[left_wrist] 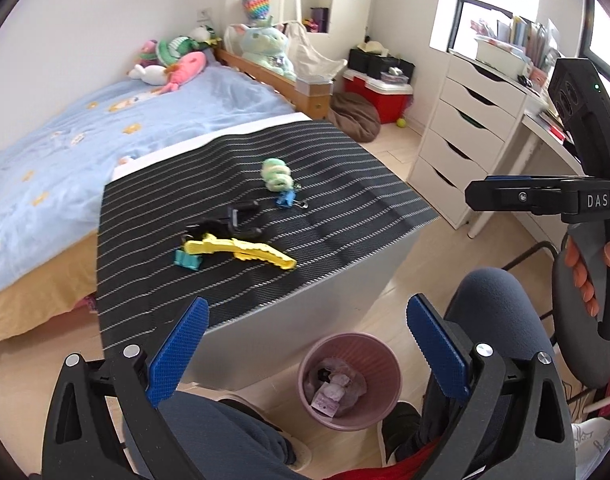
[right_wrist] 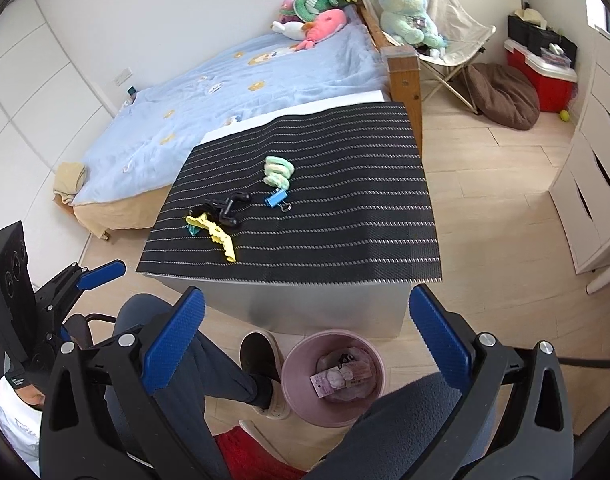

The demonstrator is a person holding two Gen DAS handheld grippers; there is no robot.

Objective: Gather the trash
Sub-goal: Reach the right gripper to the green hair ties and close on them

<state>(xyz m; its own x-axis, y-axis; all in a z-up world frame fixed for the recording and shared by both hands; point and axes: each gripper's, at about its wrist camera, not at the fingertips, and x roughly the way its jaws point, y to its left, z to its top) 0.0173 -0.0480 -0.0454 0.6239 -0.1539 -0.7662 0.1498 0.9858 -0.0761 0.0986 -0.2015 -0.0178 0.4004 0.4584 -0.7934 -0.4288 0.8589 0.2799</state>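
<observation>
A pink trash bin (left_wrist: 349, 380) stands on the floor in front of the table, with crumpled wrappers (left_wrist: 333, 392) inside; it also shows in the right wrist view (right_wrist: 333, 376). My left gripper (left_wrist: 305, 344) is open and empty, held above the bin and the table's near edge. My right gripper (right_wrist: 305, 336) is open and empty, also above the bin. On the striped mat (left_wrist: 345, 208) lie a yellow clip (left_wrist: 241, 250), a black clamp (left_wrist: 237, 220), a blue binder clip (left_wrist: 287, 199), a teal clip (left_wrist: 187, 259) and a green coiled item (left_wrist: 276, 174).
A bed with a blue cover (left_wrist: 105, 128) lies behind the table. White drawers (left_wrist: 461, 128) stand at the right. My knees (left_wrist: 493, 312) and shoes (right_wrist: 265, 364) flank the bin. A red cooler (left_wrist: 379, 94) and a brown cushion (left_wrist: 355, 114) sit on the far floor.
</observation>
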